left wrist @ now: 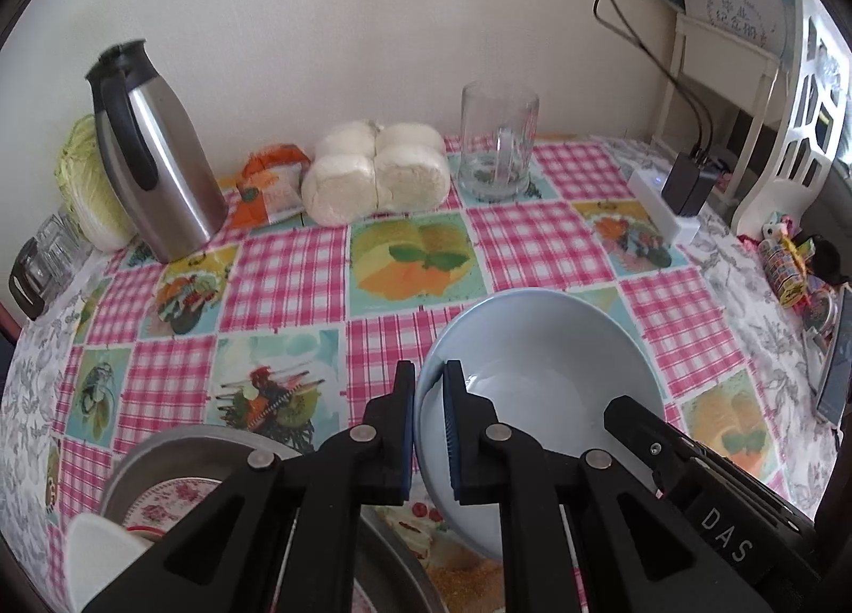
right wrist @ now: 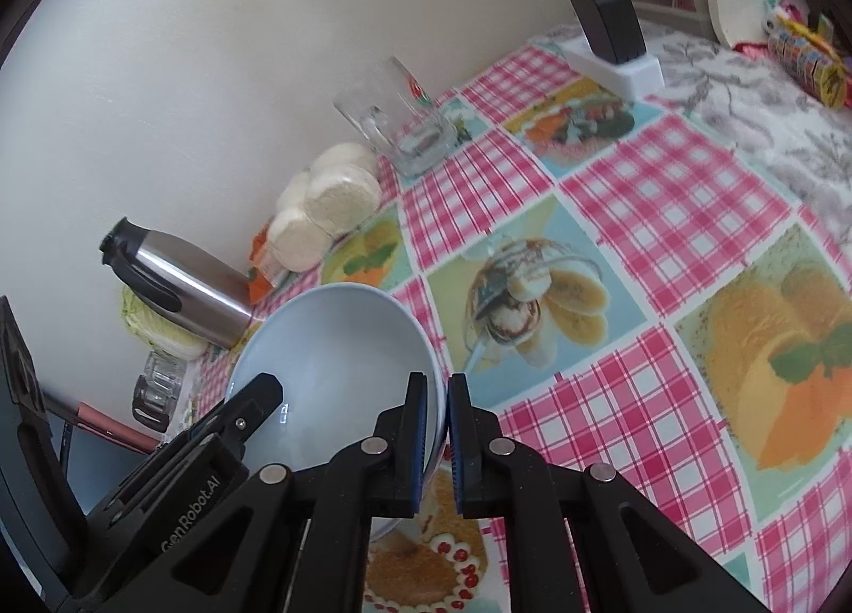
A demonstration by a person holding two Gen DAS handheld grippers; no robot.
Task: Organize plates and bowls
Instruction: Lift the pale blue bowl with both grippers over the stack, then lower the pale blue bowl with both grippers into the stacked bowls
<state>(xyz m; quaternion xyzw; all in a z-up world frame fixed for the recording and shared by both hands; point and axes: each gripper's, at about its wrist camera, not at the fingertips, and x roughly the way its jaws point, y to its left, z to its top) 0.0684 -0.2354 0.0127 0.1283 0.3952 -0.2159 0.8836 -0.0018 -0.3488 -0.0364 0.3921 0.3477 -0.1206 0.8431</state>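
A pale blue bowl (left wrist: 532, 346) hangs tilted just above the checked tablecloth, held from both sides. My left gripper (left wrist: 428, 373) is shut on its left rim, one pad inside and one outside the wall. My right gripper (right wrist: 436, 384) is shut on the opposite rim of the same bowl (right wrist: 330, 346). Each gripper shows in the other's view, reaching in at the bowl's far side. At the lower left, a metal basin (left wrist: 160, 445) holds a floral plate (left wrist: 175, 496) and a white dish (left wrist: 101, 549).
Along the wall stand a steel thermos jug (left wrist: 154, 149), bagged white buns (left wrist: 378, 171) and a glass mug (left wrist: 498, 139). A cabbage (left wrist: 85, 176) sits behind the jug. A power strip with chargers (left wrist: 671, 203) and a phone (left wrist: 836, 368) lie at the right.
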